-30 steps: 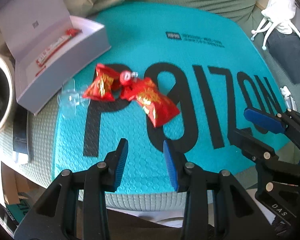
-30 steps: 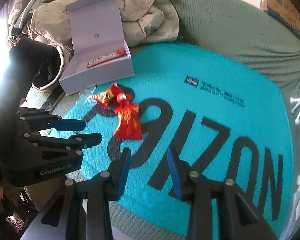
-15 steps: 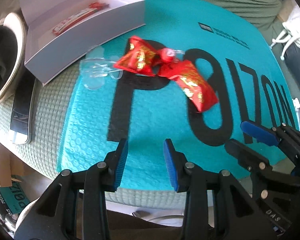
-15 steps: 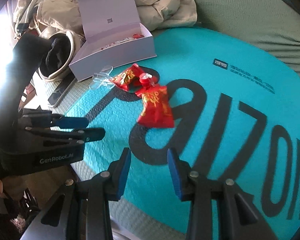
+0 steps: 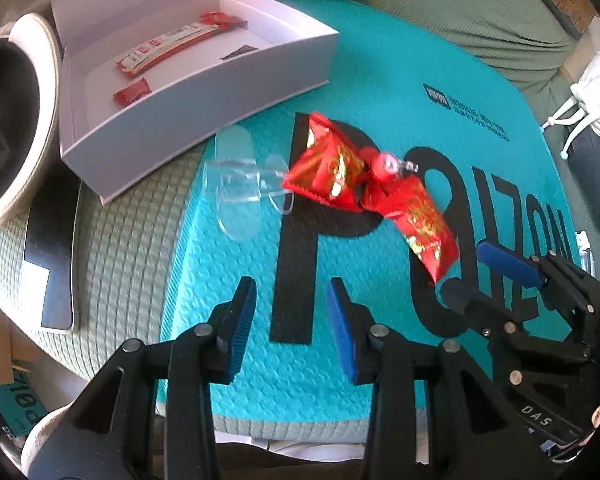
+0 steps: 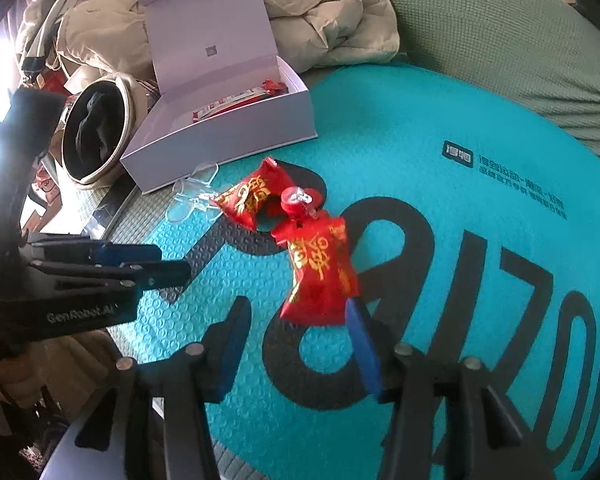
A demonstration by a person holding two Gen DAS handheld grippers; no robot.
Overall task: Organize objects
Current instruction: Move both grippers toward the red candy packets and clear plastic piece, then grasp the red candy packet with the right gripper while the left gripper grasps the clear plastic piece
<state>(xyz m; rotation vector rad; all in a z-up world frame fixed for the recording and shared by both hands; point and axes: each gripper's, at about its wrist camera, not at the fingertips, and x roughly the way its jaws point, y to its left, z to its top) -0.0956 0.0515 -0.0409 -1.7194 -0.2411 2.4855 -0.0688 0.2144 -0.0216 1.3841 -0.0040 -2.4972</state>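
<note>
Two red snack packets lie on the teal mailer bag [image 5: 380,60]: one [image 5: 326,164] further left, one [image 5: 424,222] nearer right, with a small red-capped item [image 5: 386,166] between them. They also show in the right wrist view: the far packet [image 6: 252,196] and the near packet [image 6: 320,276]. A clear plastic piece [image 5: 236,184] lies to their left. An open white box [image 5: 196,76] holds a long snack bar [image 5: 168,46] and a small red sachet [image 5: 132,92]. My left gripper [image 5: 290,320] is open and empty. My right gripper [image 6: 296,332] is open, just short of the near packet.
A round dark bowl-like container [image 5: 8,120] and a black flat device [image 5: 52,264] lie left of the box. A beige jacket [image 6: 320,12] is piled behind the box. The mailer lies on a green sofa cushion [image 6: 500,40]. White cords [image 5: 580,96] hang at right.
Both grippers have moved forward toward the packets and the box. The right gripper's jaws have spread wider and now stand close to the near packet.
</note>
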